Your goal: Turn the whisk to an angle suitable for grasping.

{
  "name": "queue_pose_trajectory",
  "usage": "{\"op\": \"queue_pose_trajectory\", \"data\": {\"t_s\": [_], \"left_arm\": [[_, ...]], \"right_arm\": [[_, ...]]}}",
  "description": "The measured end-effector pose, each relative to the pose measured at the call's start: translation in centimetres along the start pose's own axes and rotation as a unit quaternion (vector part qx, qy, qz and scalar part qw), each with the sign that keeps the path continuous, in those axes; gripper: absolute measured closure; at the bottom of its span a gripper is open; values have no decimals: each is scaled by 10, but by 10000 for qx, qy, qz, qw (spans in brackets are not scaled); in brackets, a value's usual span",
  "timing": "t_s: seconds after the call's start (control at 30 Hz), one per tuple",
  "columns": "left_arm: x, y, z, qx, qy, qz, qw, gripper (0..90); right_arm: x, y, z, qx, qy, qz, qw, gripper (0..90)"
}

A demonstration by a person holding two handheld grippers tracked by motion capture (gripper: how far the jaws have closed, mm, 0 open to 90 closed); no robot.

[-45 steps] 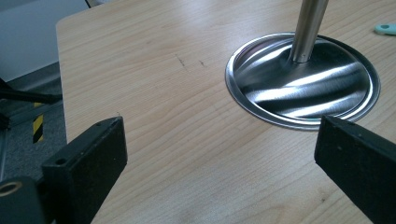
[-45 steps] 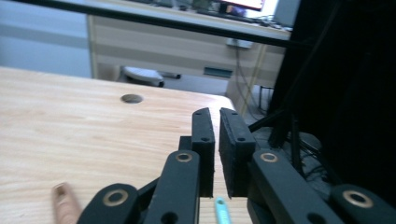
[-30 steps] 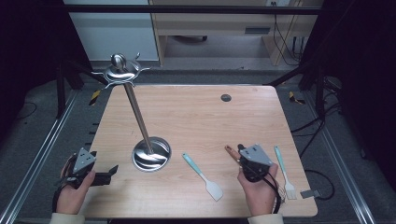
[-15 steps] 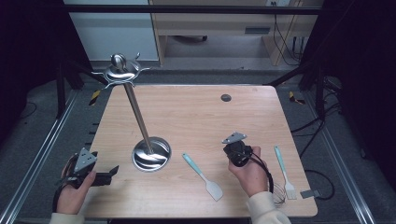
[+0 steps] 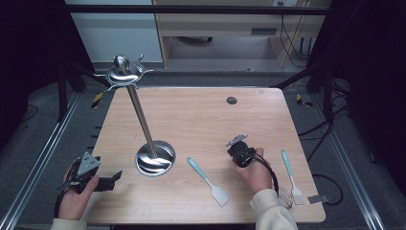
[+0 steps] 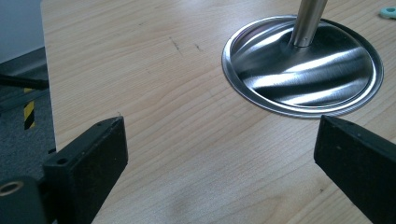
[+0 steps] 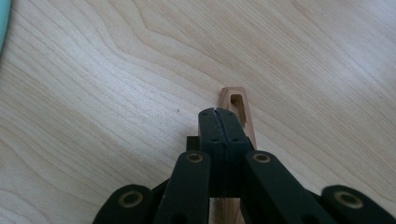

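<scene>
In the right gripper view my right gripper (image 7: 218, 112) is shut. A slim wooden handle (image 7: 238, 105) with a hanging slot runs under its jaws and sticks out past the fingertips, close above the table. From the high view that gripper (image 5: 235, 146) sits right of centre, right of the teal-handled spatula (image 5: 208, 182). My left gripper (image 5: 115, 176) rests at the table's front left corner. Its jaws stand wide open (image 6: 219, 135) with nothing between them, pointing at the steel stand's round base (image 6: 303, 70). The stand (image 5: 141, 120) rises to a hooked top (image 5: 123, 72).
A teal-handled white fork (image 5: 289, 175) lies at the front right, with a wire whisk head (image 5: 286, 195) beside the right wrist. A dark round grommet (image 5: 231, 100) sits in the wooden table (image 5: 191, 115) near its far edge. Metal rails flank the table.
My right hand has carried its gripper left and away from the front edge, toward the table's middle. The left hand, stand, spatula and fork have stayed put.
</scene>
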State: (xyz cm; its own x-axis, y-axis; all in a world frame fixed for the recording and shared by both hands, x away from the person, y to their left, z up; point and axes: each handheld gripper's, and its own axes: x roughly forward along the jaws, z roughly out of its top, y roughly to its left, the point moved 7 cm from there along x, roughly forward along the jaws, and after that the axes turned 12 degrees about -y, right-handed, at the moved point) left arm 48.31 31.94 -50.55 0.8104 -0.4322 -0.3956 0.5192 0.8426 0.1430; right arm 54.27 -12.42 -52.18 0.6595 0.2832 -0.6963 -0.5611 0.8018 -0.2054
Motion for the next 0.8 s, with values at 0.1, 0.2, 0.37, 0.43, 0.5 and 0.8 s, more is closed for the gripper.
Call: {"op": "queue_pose_trajectory", "data": {"t_s": [0.1,0.2,0.37,0.43,0.5,0.8], "left_arm": [[0,-1,0,5,39,3,10000,25],[0,-2,0,12,42,4,10000,25],[0,-2,-1,33,84,-3,10000,25],[0,-2,-1,51,86,-3,9999,25],[0,-2,-1,59,84,-1,9999,25],[1,-2,-2,78,96,-14,9999,25]], "right_arm": [[3,-1,-1,-29,45,-9,10000,900],[6,-3,-4,-4,94,-26,10000,900],[8,-3,-7,21,160,14,9999,900],[9,-2,-8,-8,158,27,9999,900],[10,-2,-8,1,139,28,9999,900],[11,-12,-11,72,143,-85,9998,900]]}}
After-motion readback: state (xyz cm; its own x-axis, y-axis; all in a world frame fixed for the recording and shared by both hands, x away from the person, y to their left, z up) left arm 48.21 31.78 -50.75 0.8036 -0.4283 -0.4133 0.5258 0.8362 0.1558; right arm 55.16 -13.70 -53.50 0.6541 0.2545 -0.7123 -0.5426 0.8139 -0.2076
